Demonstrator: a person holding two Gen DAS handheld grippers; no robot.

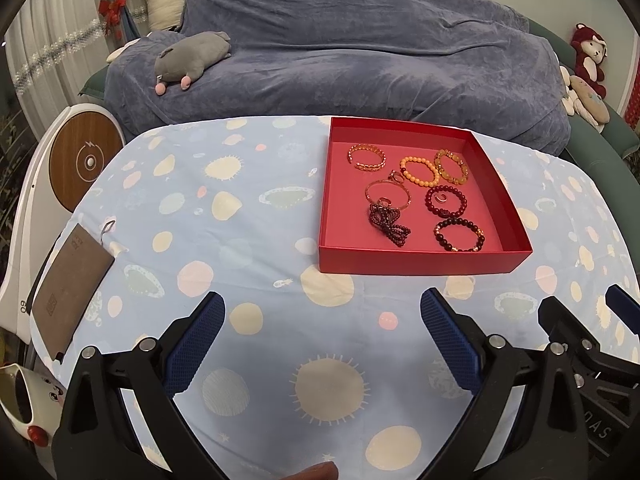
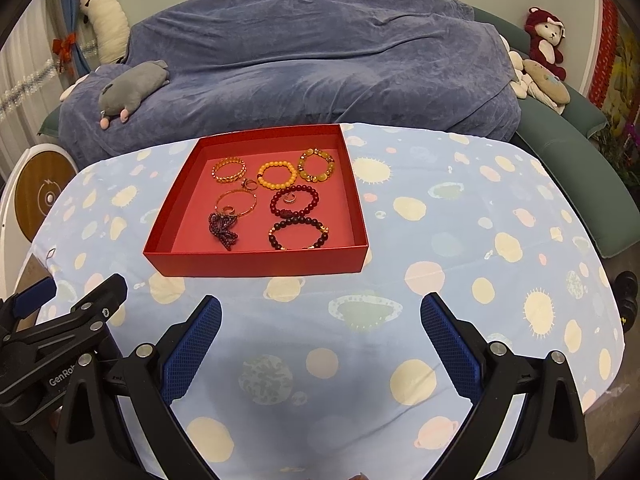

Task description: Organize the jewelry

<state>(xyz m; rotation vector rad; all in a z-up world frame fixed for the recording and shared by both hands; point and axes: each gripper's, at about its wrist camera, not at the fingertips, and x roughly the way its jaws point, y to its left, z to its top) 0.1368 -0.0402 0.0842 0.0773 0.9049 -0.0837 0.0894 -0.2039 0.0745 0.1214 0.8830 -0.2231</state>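
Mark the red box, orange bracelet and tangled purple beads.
red box (image 2: 256, 263), right wrist view, front wall
orange bracelet (image 2: 261, 180), right wrist view, left beads
purple beads (image 1: 384, 224), left wrist view, middle of tangle

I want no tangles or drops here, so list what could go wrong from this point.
1. The dark beaded cluster lies against the thin gold bangle; lifting one could drag the other.
2. Small rings inside the bracelets may slip from the wide pads.
3. The light red box could slide on the tablecloth if nudged.
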